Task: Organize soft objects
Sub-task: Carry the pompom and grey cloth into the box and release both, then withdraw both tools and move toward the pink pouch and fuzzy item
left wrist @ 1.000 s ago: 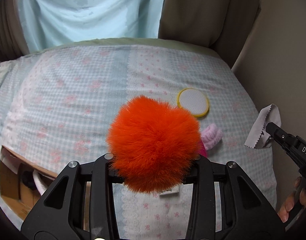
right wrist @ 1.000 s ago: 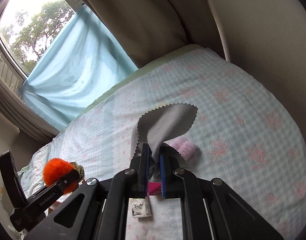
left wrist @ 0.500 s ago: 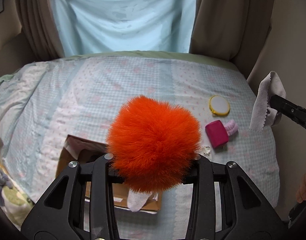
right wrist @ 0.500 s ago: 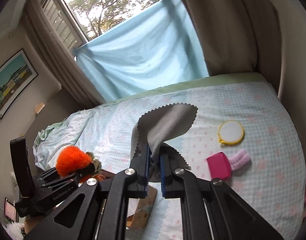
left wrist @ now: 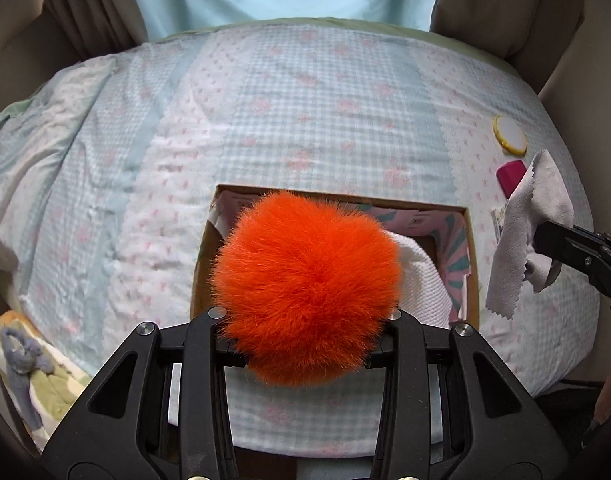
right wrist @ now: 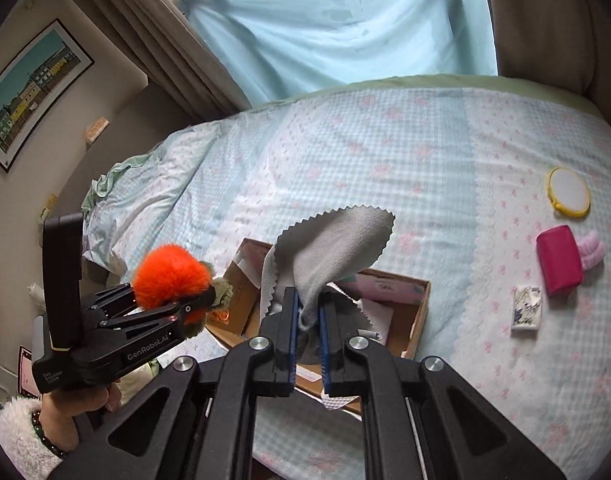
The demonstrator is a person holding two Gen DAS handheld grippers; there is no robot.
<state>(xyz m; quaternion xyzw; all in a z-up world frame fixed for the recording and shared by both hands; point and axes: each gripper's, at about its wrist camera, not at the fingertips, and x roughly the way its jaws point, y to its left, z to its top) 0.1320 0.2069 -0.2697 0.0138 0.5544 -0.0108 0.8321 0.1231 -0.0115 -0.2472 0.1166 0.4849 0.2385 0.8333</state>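
Both loads hang over the cardboard box (left wrist: 471,264), left gripper (left wrist: 305,322) clamping the orange pompom (left wrist: 305,292), right gripper (right wrist: 307,332) pinching the grey cloth (right wrist: 337,248); next, lower and release inside.

Hanging at upper left of the right wrist view, a framed picture of coloured houses (right wrist: 29,96). Across the top, a pale blue sheet (right wrist: 345,20) flanked by brown curtains (right wrist: 153,36).

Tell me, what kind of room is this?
Most likely a bedroom: a bed with a checked quilt sits below a curtained window, and a framed picture hangs on the wall.
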